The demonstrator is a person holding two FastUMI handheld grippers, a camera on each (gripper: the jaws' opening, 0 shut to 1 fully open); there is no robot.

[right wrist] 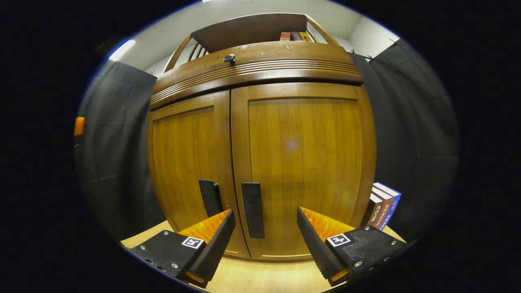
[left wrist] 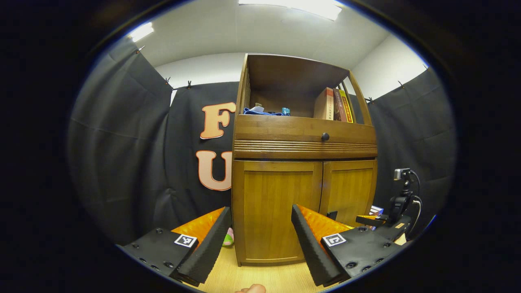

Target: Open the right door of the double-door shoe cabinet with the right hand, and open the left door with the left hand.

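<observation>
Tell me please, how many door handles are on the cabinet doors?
2. One handle is on the left door, one handle on the right door, both beside the middle seam, low down.

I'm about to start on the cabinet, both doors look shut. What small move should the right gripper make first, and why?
Probably ease the right gripper straight forward until its open fingers straddle the right door's handle, then close. Both doors sit flush and shut, and the handle already stands between the spread fingers, just left of centre, with nothing gripped yet.
</observation>
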